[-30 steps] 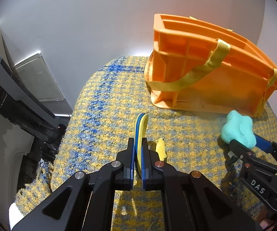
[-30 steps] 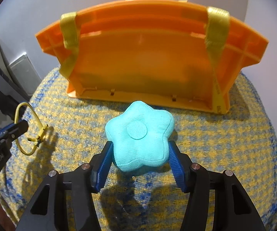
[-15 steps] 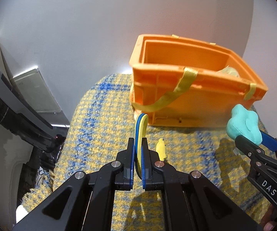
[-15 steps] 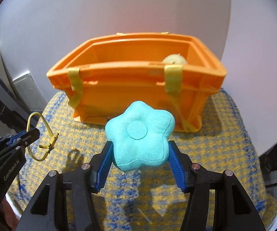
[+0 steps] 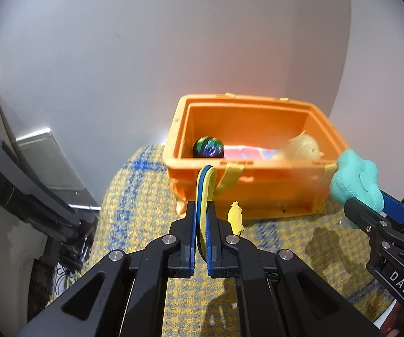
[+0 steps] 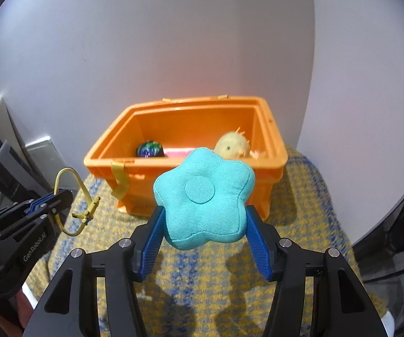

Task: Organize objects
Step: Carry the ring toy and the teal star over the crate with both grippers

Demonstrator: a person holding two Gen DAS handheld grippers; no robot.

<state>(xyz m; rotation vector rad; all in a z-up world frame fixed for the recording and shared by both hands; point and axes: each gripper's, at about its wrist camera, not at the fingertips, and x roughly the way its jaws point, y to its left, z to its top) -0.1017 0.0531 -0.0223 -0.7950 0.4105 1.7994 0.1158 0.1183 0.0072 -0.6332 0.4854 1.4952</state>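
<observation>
My left gripper (image 5: 201, 238) is shut on a thin yellow loop strap (image 5: 206, 185) with a small yellow clasp (image 5: 236, 219), held in the air before the orange crate (image 5: 247, 191). It also shows in the right wrist view (image 6: 49, 205), with the strap (image 6: 70, 196) hanging from it. My right gripper (image 6: 204, 241) is shut on a teal flower-shaped cushion (image 6: 204, 205), held above the cloth in front of the crate (image 6: 190, 165). The cushion also shows in the left wrist view (image 5: 355, 179).
The crate holds a dark shiny ball (image 6: 150, 149), a yellow fuzzy chick toy (image 6: 231, 147) and something pink (image 5: 244, 151). It stands on a yellow-and-blue woven cloth (image 6: 300, 210) against a white wall. Dark furniture and a grey panel (image 5: 47, 163) lie at left.
Both grippers have risen with their loads. The crate now sits lower in view and its inside and contents show. Neither grip has changed.
</observation>
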